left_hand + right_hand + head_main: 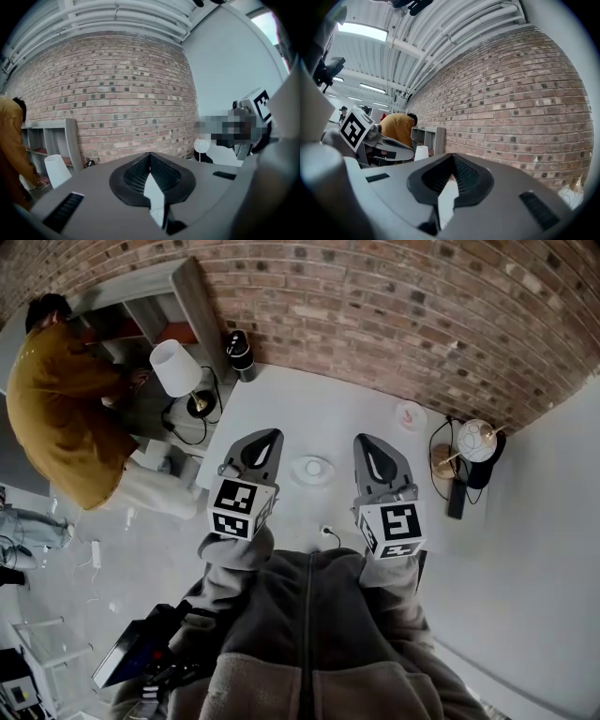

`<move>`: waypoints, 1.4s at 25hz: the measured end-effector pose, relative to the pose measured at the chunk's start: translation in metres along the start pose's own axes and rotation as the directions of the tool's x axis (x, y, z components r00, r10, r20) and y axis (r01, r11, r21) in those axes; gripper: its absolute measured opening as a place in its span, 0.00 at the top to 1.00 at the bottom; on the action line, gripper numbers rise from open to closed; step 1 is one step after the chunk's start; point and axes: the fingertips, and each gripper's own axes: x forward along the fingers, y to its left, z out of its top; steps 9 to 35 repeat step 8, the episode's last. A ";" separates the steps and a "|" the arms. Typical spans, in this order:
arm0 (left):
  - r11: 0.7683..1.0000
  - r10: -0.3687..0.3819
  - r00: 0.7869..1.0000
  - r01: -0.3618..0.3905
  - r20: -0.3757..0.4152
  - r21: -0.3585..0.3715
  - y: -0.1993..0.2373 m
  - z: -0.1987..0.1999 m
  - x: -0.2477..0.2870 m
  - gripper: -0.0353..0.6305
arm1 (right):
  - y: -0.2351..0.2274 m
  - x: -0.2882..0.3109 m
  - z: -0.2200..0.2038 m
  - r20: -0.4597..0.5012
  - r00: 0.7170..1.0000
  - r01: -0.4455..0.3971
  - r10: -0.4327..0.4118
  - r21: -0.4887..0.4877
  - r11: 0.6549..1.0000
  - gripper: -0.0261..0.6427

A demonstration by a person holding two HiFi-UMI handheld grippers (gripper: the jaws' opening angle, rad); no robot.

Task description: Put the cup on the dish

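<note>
In the head view a white dish (312, 469) lies on the white table (281, 399), between my two grippers. A small pale cup (410, 415) with a pinkish tint stands further back to the right, apart from the dish. My left gripper (272, 435) hovers just left of the dish and my right gripper (364, 440) just right of it. Both have their jaws together and hold nothing. The left gripper view shows the left gripper (150, 153) pointing at the brick wall, and the right gripper view shows the same for the right gripper (452, 155). Neither of those views shows the cup or the dish.
A black cylinder (240, 351) stands at the table's far left corner. A white-shaded lamp (175, 367) and a person in a mustard top (56, 409) are by the shelves (141, 306) on the left. A globe lamp (475, 441) stands to the right. A small plug (328, 532) lies near the table's front edge.
</note>
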 end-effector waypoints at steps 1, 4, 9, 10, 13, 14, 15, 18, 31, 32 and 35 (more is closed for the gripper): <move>1.000 -0.001 1.000 0.001 -0.002 0.000 -0.001 0.000 0.000 0.94 | 0.000 -0.001 0.000 -0.001 1.000 -0.001 0.001 0.000 1.000 0.96; 1.000 -0.009 1.000 0.009 -0.008 0.001 -0.004 -0.001 0.001 0.94 | -0.001 -0.002 -0.001 -0.004 1.000 -0.001 0.001 0.000 1.000 0.96; 0.999 -0.034 0.999 0.034 -0.013 0.002 -0.005 0.000 0.005 0.94 | -0.002 0.002 -0.001 -0.013 1.000 -0.003 0.003 0.002 1.000 0.96; 0.999 -0.034 0.999 0.034 -0.013 0.002 -0.005 0.000 0.005 0.94 | -0.002 0.002 -0.001 -0.013 1.000 -0.003 0.003 0.002 1.000 0.96; 0.999 -0.034 0.999 0.034 -0.013 0.002 -0.005 0.000 0.005 0.94 | -0.002 0.002 -0.001 -0.013 1.000 -0.003 0.003 0.002 1.000 0.96; 0.999 -0.034 0.999 0.034 -0.013 0.002 -0.005 0.000 0.005 0.94 | -0.002 0.002 -0.001 -0.013 1.000 -0.003 0.003 0.002 1.000 0.96; 0.999 -0.034 0.999 0.034 -0.013 0.002 -0.005 0.000 0.005 0.94 | -0.002 0.002 -0.001 -0.013 1.000 -0.003 0.003 0.002 1.000 0.96; 0.999 -0.034 0.999 0.034 -0.013 0.002 -0.005 0.000 0.005 0.94 | -0.002 0.002 -0.001 -0.013 1.000 -0.003 0.003 0.002 1.000 0.96; 0.999 -0.034 0.999 0.034 -0.013 0.002 -0.005 0.000 0.005 0.94 | -0.002 0.002 -0.001 -0.013 1.000 -0.003 0.003 0.002 1.000 0.96; 0.999 -0.034 0.999 0.034 -0.013 0.002 -0.005 0.000 0.005 0.94 | -0.002 0.002 -0.001 -0.013 1.000 -0.003 0.003 0.002 1.000 0.96; 0.999 -0.034 0.999 0.034 -0.013 0.002 -0.005 0.000 0.005 0.94 | -0.002 0.002 -0.001 -0.013 1.000 -0.003 0.003 0.002 1.000 0.96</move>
